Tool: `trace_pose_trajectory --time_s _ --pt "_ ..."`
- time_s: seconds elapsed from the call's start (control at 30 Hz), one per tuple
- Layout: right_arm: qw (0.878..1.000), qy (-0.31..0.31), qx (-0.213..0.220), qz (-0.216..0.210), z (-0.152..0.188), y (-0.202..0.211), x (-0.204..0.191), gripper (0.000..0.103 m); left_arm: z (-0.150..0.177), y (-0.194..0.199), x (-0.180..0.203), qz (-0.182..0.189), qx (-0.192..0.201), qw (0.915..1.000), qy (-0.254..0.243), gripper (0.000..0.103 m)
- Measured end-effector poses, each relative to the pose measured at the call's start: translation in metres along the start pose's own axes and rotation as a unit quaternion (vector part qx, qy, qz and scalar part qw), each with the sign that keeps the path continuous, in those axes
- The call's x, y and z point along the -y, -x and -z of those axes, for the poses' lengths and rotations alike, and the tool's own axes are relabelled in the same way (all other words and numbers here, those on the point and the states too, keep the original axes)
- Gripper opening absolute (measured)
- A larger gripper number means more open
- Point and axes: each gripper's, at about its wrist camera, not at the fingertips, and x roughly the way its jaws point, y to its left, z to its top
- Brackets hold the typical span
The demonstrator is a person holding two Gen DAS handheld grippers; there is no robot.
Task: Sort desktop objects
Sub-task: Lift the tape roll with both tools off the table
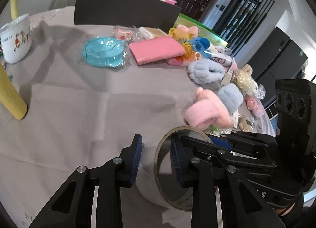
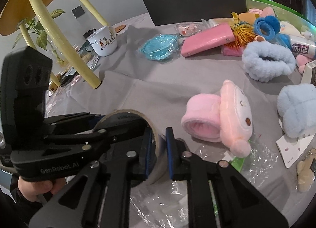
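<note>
**Inspector:** Report on the task item first.

**Operator:** I have the roll of tape (image 1: 177, 168) at the lower centre of the left wrist view, standing on edge on the grey-covered bench (image 1: 79, 109). My left gripper (image 1: 156, 160) has its jaws pinching the roll's wall: one blue pad outside, the other inside the ring. In the right wrist view the same roll (image 2: 126, 115) sits lower centre-left, and my right gripper (image 2: 160, 153) has its jaws pressed onto the opposite wall, again one pad in, one out. Both grips are on the tape at once.

**Inspector:** Nearest neighbours?

**Operator:** Just right of the roll, a pink plush band (image 2: 203, 123) with a pale pink plush toy (image 2: 235, 113) leaning against it. Crinkled clear wrapping (image 2: 256, 159) lies under and right of them. Further right, two pale blue fluffy pieces (image 2: 268, 62).

**Inspector:** Beyond that?

**Operator:** Upper centre, a pink wallet-like case (image 2: 207, 40), a turquoise item in clear wrap (image 2: 160, 47) to its left, and a black box of soft toys (image 2: 195, 7) behind. A white mug with cartoon print (image 2: 102, 43) stands left of centre, beside yellow stool legs (image 2: 65, 44). A hand (image 2: 37, 186) holding the left gripper shows at lower left.
</note>
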Motion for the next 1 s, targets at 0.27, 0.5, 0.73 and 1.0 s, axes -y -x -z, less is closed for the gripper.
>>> trace_pose_trajectory --time_s 0.27,0.5,0.73,1.0 --pt "1.000 -0.002 0.016 -0.007 -0.007 0.011 -0.002 0.013 -0.010 0.013 0.003 0.005 0.012 0.9999 0.003 0.030" --pt "0.999 0.002 0.033 -0.009 -0.024 0.025 -0.006 0.013 -0.028 0.029 0.007 -0.001 0.031 0.9995 0.000 0.030" --pt "0.999 0.005 0.051 -0.009 -0.045 0.038 -0.008 0.013 -0.049 0.040 0.016 -0.008 0.051 0.9986 -0.013 0.025" --pt "0.997 0.005 0.071 -0.010 -0.075 0.053 -0.004 0.013 -0.082 0.048 0.024 -0.007 0.063 0.9977 -0.023 0.024"
